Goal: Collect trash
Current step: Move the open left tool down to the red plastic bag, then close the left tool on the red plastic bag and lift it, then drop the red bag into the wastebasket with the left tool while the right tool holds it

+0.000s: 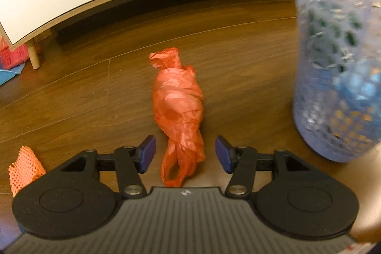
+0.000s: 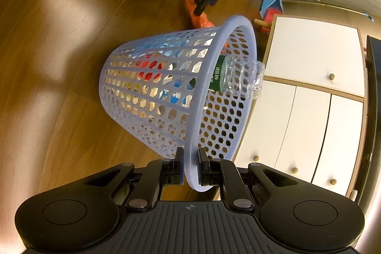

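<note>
Blur smears the basket (image 1: 338, 58) in the left view; right gripper (image 2: 190, 166) pinches its rim, left gripper (image 1: 185, 154) wide over an orange bag (image 1: 178, 99), seemingly knotted, on wooden floor (image 1: 95, 99).

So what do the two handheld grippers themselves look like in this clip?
Both match. The left gripper and the right gripper each have a black ribbed body with a small crosshair mark, two round black pivot housings, black linkage arms with silver pins, and blue-padded jaws. No cables or sleeves show.
</note>
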Action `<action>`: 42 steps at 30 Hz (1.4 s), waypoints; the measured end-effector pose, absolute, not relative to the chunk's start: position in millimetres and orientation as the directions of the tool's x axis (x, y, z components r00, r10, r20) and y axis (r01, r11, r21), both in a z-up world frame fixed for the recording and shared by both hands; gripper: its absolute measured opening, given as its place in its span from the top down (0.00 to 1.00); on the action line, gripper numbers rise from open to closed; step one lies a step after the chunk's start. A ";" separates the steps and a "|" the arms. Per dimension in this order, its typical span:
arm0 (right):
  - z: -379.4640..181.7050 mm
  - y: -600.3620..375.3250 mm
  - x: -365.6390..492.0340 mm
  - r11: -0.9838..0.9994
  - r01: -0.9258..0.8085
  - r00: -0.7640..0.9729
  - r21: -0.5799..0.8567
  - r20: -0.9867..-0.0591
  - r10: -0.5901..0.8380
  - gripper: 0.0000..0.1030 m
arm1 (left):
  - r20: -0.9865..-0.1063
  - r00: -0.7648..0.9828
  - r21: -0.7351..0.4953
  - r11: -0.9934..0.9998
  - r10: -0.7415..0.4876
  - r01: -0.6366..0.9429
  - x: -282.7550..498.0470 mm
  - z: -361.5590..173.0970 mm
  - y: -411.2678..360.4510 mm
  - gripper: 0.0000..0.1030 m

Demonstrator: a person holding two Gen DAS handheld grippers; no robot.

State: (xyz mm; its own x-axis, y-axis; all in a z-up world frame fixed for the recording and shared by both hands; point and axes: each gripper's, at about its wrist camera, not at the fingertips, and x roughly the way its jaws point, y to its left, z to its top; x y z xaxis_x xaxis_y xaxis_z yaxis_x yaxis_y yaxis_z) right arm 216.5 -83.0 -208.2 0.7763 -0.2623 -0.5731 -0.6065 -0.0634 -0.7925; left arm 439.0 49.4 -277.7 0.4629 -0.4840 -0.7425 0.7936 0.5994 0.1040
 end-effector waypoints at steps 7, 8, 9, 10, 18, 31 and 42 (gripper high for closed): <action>-207.7 -79.2 221.8 -0.050 -0.614 0.769 -0.788 -0.582 -0.265 0.93 | -0.779 0.457 0.131 0.601 -0.430 0.788 459.6 -311.3 20.2 0.85; -208.3 -78.1 221.9 -0.048 -0.614 0.769 -0.788 -0.582 -0.265 0.93 | -0.777 0.462 0.143 0.594 -0.428 0.792 458.9 -312.0 18.9 0.87; -208.8 -77.6 222.4 -0.046 -0.616 0.766 -0.786 -0.585 -0.265 0.93 | -0.766 0.472 0.157 0.585 -0.436 0.796 456.8 -310.5 20.0 0.90; -208.6 -77.7 218.5 -0.044 -0.618 0.765 -0.785 -0.587 -0.264 0.93 | -0.756 0.481 0.166 0.580 -0.444 0.798 454.5 -309.0 21.3 0.90; -210.3 -83.0 213.3 -0.023 -0.611 0.769 -0.791 -0.586 -0.256 0.93 | -0.681 0.514 0.132 0.603 -0.522 0.787 436.7 -256.7 59.7 0.95; -207.6 -79.3 208.7 -0.007 -0.595 0.779 -0.804 -0.575 -0.249 0.93 | -0.486 0.468 0.098 0.487 -0.738 0.868 360.7 -117.5 102.1 0.95; -206.2 -80.7 202.5 -0.019 -0.595 0.783 -0.803 -0.575 -0.238 0.93 | -0.442 0.316 0.112 0.297 -0.840 0.948 309.4 -74.7 72.4 0.95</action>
